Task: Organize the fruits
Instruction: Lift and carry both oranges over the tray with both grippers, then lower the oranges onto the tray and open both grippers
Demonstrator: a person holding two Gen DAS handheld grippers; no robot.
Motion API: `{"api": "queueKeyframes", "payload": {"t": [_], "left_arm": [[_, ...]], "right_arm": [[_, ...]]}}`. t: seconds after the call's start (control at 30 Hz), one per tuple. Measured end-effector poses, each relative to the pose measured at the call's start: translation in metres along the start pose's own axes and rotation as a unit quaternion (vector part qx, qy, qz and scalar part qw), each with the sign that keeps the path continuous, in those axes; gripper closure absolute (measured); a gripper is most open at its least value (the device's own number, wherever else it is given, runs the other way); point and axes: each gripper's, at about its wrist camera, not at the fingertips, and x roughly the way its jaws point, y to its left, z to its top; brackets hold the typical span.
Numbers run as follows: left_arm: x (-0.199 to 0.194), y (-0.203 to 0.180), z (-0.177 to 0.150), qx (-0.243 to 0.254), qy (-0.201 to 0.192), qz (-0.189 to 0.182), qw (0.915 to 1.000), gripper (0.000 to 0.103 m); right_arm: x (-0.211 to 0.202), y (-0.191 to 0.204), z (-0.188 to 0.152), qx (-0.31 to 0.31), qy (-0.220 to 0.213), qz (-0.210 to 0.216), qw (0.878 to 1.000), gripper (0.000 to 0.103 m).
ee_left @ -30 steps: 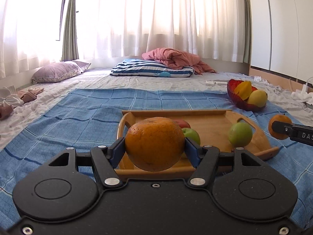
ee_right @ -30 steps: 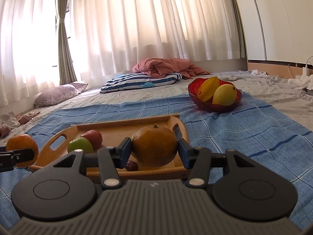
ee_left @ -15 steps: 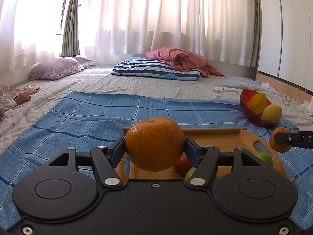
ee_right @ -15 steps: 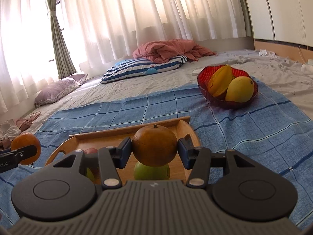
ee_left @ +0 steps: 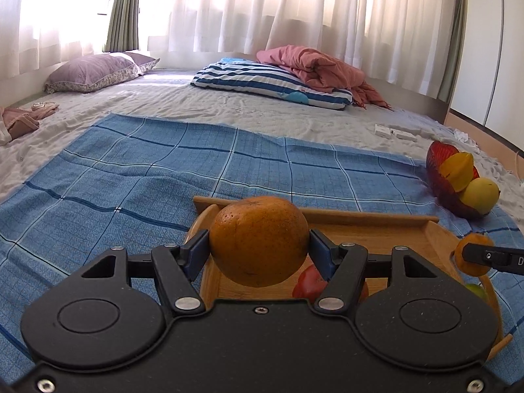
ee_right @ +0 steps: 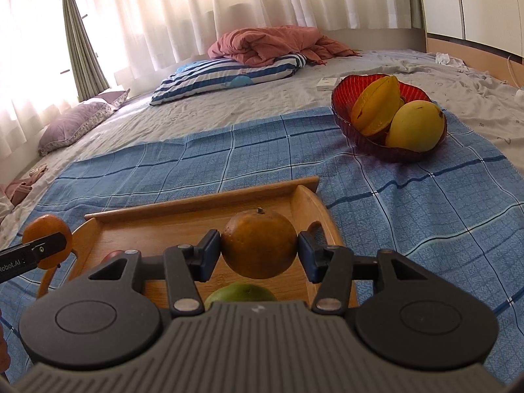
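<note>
- The left gripper (ee_left: 259,250) has its jaws clamped on a big orange (ee_left: 258,240), held above the near-left corner of the wooden tray (ee_left: 366,221).
- The right gripper (ee_right: 258,253) pinches a darker orange (ee_right: 259,244), stem up, over the tray's right half.
- Down in the tray lie a red apple (ee_left: 309,285) and a green apple (ee_right: 240,292), both half hidden by the grippers.
- At about 1 o'clock from the right gripper, a red glass bowl (ee_right: 347,98) sits on the blue checked cloth (ee_right: 409,209), well apart from the tray; it holds a starfruit (ee_right: 376,104) and a yellow mango (ee_right: 416,126), touching.
- The cloth is spread on the bed (ee_left: 203,108).
</note>
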Motion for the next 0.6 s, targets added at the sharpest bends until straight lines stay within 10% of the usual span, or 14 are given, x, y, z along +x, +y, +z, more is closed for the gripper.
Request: {"api": "queueKeyframes", "payload": {"t": [0.6], "left_arm": [[0.046,-0.008,-0.006,-0.002,0.033,0.024,0.9992,0.04]], "right_arm": [[0.042,0.012,-0.001,-0.024,0.034,-0.018,0.999,0.048]]}}
